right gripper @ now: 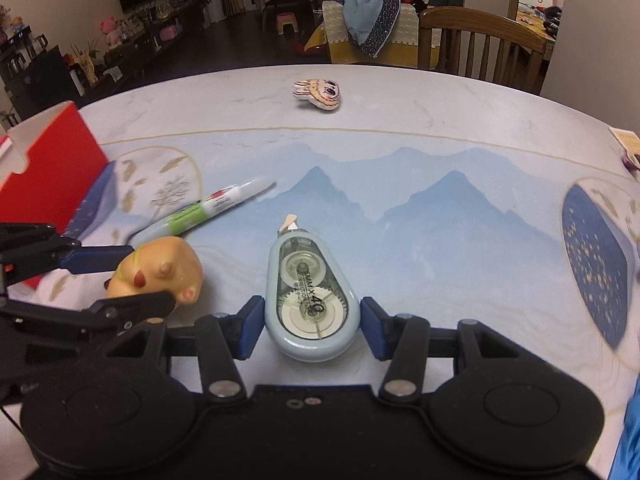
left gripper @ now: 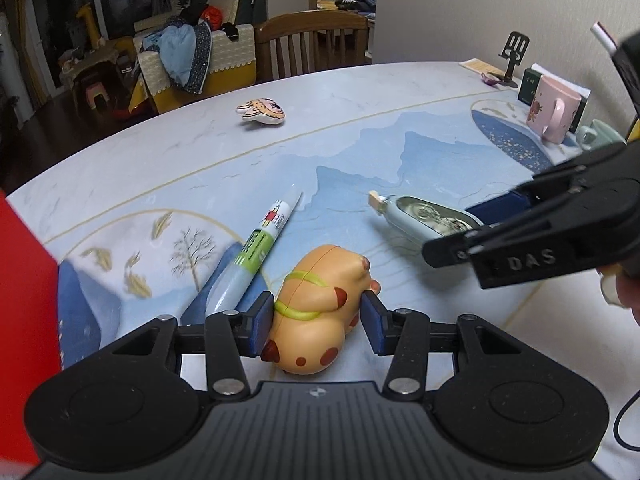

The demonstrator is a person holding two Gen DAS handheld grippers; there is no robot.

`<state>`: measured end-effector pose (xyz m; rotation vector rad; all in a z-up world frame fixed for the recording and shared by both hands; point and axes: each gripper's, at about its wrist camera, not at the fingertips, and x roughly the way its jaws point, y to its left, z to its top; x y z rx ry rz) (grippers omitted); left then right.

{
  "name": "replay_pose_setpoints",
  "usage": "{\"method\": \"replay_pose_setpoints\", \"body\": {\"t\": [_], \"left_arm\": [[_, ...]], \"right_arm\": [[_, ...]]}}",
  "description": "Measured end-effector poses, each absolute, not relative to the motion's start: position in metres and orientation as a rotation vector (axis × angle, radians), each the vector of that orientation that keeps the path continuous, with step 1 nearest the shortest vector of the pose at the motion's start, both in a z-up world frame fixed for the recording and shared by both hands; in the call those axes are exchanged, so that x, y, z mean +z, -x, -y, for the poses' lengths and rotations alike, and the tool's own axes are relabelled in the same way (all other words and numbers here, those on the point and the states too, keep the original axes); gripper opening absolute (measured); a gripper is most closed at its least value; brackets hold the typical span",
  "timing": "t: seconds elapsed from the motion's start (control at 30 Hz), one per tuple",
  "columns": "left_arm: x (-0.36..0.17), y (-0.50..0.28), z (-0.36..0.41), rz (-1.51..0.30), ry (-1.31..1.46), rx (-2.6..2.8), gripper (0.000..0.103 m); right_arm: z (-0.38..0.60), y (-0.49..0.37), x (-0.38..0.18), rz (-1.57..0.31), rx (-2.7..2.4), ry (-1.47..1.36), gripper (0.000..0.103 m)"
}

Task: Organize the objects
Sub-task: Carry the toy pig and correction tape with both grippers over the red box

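An orange spotted animal toy (left gripper: 320,280) sits between the blue pads of my left gripper (left gripper: 316,312), which is shut on it just above the table. The right wrist view shows the same toy (right gripper: 160,264) in the left gripper (right gripper: 148,280) at the left. My right gripper (right gripper: 310,320) is shut on a pale blue correction tape (right gripper: 308,292), tip pointing away. From the left wrist, the tape (left gripper: 424,216) shows in the right gripper (left gripper: 456,232) at the right. A green and white glue pen (left gripper: 260,248) lies on the table beside the toy.
A red box (right gripper: 48,176) stands at the table's left edge. A small plush charm (right gripper: 318,94) lies far across the patterned table mat (right gripper: 440,208). A pink mug (left gripper: 554,110), a green box and a phone stand (left gripper: 514,56) are at the far right. A wooden chair (left gripper: 312,44) stands behind.
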<state>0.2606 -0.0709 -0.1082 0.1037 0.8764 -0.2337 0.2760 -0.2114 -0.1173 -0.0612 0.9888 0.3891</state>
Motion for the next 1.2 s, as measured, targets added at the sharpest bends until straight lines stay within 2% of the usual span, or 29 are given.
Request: {"method": "replay_pose_setpoints", "body": {"t": [0.57, 1.2], "left_arm": [[-0.058, -0.198, 0.007, -0.822, 0.061, -0.208, 0.046], [-0.010, -0.140, -0.125, -0.745, 0.153, -0.092, 0.046]], "right_arm": [[0.161, -0.196, -0.051, -0.933, 0.459, 0.081, 0.052], [0.022, -0.177, -0.004, -0.851, 0.625, 0.173, 0.052]]}}
